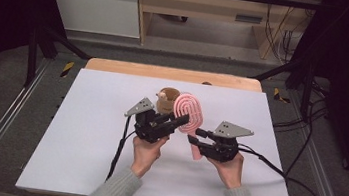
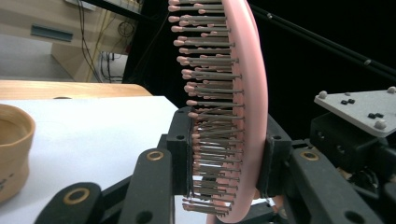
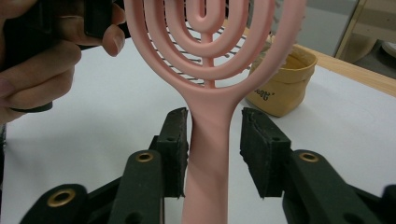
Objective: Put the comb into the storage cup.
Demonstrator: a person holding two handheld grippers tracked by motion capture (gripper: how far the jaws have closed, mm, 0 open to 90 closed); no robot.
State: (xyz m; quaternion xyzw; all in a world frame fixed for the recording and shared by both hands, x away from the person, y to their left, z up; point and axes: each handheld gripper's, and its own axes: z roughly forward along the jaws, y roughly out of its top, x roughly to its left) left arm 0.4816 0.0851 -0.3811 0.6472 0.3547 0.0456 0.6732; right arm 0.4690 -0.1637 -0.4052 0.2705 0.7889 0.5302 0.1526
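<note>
Above the middle of the white table (image 1: 82, 137), a pink hairbrush (image 1: 189, 113) is held up in the air between the two grippers, its oval head pointing away from the person and its handle toward them. The left gripper (image 1: 175, 122) has its jaws closed narrowly on the brush head: in the left gripper view one pad presses against the bristle side and the other against the smooth pink back, with the bristles (image 2: 210, 93) sticking out to the left of the view. The right gripper (image 1: 197, 134) sits at the handle (image 3: 208, 154). In the right gripper view its jaws stand partly apart, the left pad touching or nearly touching the handle and the right pad clear of it with a visible gap, so the handle lies between them without being clamped. The brush's back, with its concentric loops, faces this camera.

Just beyond the brush head stands a small tan cup (image 1: 166, 100), resting on the table, apart from both grippers. The person's left hand (image 1: 146, 151) and right hand (image 1: 230, 168) grip the tools from below, grey sleeves (image 1: 115, 191) showing at the near edge.
</note>
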